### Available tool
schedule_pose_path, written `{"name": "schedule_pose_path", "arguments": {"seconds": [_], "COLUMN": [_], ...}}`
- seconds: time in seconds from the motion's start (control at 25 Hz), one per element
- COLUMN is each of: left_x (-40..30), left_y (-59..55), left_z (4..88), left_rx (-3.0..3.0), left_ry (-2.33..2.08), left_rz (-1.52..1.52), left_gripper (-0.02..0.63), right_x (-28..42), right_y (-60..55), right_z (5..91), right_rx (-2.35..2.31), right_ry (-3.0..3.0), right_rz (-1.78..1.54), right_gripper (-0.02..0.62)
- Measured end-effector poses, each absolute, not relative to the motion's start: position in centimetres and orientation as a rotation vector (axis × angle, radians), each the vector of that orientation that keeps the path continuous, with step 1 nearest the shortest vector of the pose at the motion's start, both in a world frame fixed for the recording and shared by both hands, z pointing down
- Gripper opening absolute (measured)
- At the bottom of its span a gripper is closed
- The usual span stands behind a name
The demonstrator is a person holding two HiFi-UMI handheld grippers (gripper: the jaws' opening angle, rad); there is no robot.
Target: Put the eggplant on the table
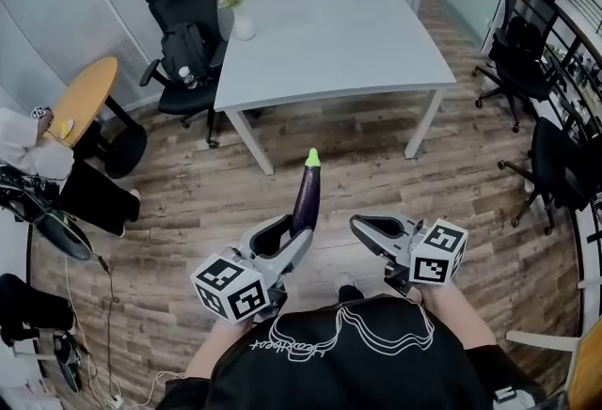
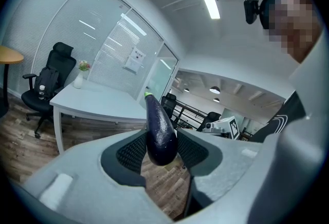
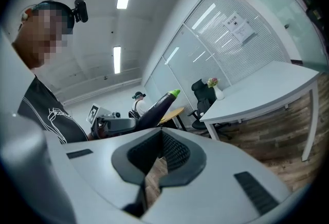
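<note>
i've got the left gripper (image 1: 299, 234) clamped on the eggplant (image 1: 306, 197), both ribbed pads pressing its thick lower end, jaws standing fairly wide because of the girth of the thing. in the left gripper view the eggplant (image 2: 160, 130) rises between the jaws of the left gripper (image 2: 162, 148), dark purple and glossy, its green stem tip pointing up and away from me. from the head view it sticks out past the fingertips, tilted forward over the wooden floor (image 1: 376, 164), well short of the table (image 1: 339, 32) and not touching it.

the right gripper (image 1: 362, 228) is just beside the left one, level with it, jaws drawn together with only a thin slit between the pads and nothing in them. its own view shows the same: the right gripper (image 3: 159, 151) has its pads nearly meeting, floor planks visible through the slit, and the eggplant (image 3: 157, 106) off to its side in the other gripper.

the table is light grey, ahead of me across bare floor. a small vase with flowers (image 1: 240, 18) stands near its far left corner, and a black office chair (image 1: 183, 32) sits just beside that end. in the left gripper view the table (image 2: 97, 99) lies beyond the eggplant; in the right gripper view the table (image 3: 267, 89) is off to the right
</note>
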State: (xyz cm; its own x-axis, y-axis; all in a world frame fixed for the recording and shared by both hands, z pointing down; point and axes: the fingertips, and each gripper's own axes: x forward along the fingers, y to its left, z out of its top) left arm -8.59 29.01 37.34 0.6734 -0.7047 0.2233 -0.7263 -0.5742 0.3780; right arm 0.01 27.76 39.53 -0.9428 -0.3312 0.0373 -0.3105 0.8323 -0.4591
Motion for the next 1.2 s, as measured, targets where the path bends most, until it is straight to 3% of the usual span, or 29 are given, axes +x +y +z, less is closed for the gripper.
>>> {"name": "schedule_pose_path", "arguments": {"seconds": [0.56,1.2], "left_x": [-2.6,-1.7], "left_y": [18.7,10.7], "left_z": [35.0,34.8], "left_rx": [2.527,2.550], "left_ry": [-1.112,-1.071], "left_rz": [0.055,0.046], "left_gripper": [0.193,0.193], "right_x": [5.8,7.9], "right_y": [17.5,10.6], "right_z": [37.2,36.8], "right_rx": [-0.534,-0.639], "right_ry": [2.943,2.886], "right_rz": [-0.663,-0.659], "right_gripper": [0.009,0.009]}}
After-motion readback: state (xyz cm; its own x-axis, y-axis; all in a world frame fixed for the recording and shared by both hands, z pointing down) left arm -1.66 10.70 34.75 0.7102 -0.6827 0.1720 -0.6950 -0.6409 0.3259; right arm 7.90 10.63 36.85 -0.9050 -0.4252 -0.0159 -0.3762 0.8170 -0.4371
